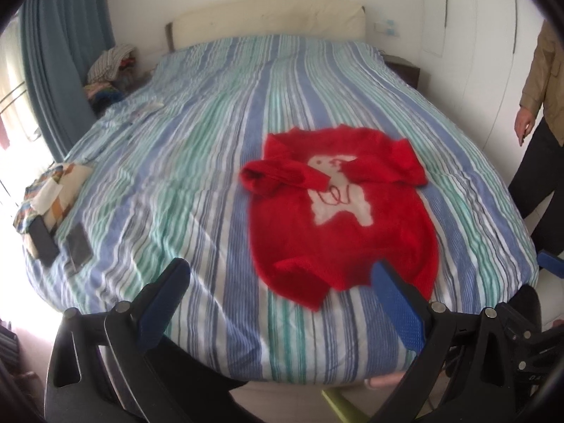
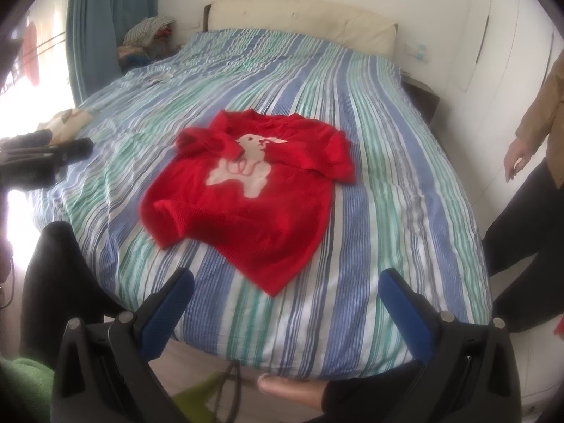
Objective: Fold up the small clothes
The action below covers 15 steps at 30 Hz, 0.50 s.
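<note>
Red sweater [image 1: 338, 222] lies flat on the bed [image 1: 197, 162], front up, hem toward the foot edge, collar toward the headboard [image 1: 268, 17]. White animal motif [image 1: 338, 190] on the chest. One sleeve [image 1: 278, 174] folded across the chest, cuff touching the motif; the other sleeve bunched at the shoulder. One hem corner turned over.

Left gripper [image 1: 282, 282]: jaws wide apart, nothing held, poised over the foot edge of the bed, one blue pad [image 1: 398, 303] overlapping the sweater's hem in view; contact not clear. Right gripper [image 2: 289, 289]: jaws also spread, empty, just short of the hem, not touching the sweater.

Near one side edge of the bed: two phones [image 1: 60, 243] beside a folded patterned cloth [image 1: 53, 190]. Opposite side of the bed: a person standing [image 2: 528, 183], tan jacket, dark trousers, hand hanging loose. Beyond the bed's far corner: a heap of clothes [image 1: 109, 67] against the blue curtain [image 1: 60, 53].
</note>
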{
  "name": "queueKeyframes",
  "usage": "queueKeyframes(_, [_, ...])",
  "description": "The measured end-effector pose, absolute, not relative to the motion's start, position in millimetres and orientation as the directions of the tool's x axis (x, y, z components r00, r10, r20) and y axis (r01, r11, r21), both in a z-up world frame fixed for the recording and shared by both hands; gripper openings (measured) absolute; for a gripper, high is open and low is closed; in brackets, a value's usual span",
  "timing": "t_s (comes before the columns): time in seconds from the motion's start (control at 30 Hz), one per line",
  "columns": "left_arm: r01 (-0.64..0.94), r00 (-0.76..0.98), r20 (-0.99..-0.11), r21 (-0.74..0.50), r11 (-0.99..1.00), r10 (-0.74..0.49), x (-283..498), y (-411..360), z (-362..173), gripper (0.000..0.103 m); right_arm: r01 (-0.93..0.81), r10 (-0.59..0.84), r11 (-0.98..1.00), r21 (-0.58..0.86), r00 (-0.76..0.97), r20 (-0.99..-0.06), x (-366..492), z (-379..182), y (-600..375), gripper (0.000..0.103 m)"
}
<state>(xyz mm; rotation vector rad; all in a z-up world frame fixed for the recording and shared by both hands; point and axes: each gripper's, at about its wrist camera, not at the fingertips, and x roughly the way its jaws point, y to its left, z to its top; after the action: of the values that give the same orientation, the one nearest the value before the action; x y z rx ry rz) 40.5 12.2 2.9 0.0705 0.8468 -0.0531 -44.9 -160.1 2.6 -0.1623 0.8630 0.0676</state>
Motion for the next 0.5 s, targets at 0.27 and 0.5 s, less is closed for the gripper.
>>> queueKeyframes(0.27, [0.126,0.626,-0.775,0.000,0.992,-0.080,27,-3,-8,0.102,-0.150,0.001,0.981,-0.126,0.648,-0.761,-45,1,-155,0.103])
queueKeyframes(0.5, [0.137,0.557,-0.822,-0.053,0.989,-0.121,34,1,-23,0.102,-0.154,0.010,0.981,-0.118,0.649,-0.761,-47,1,-154,0.103])
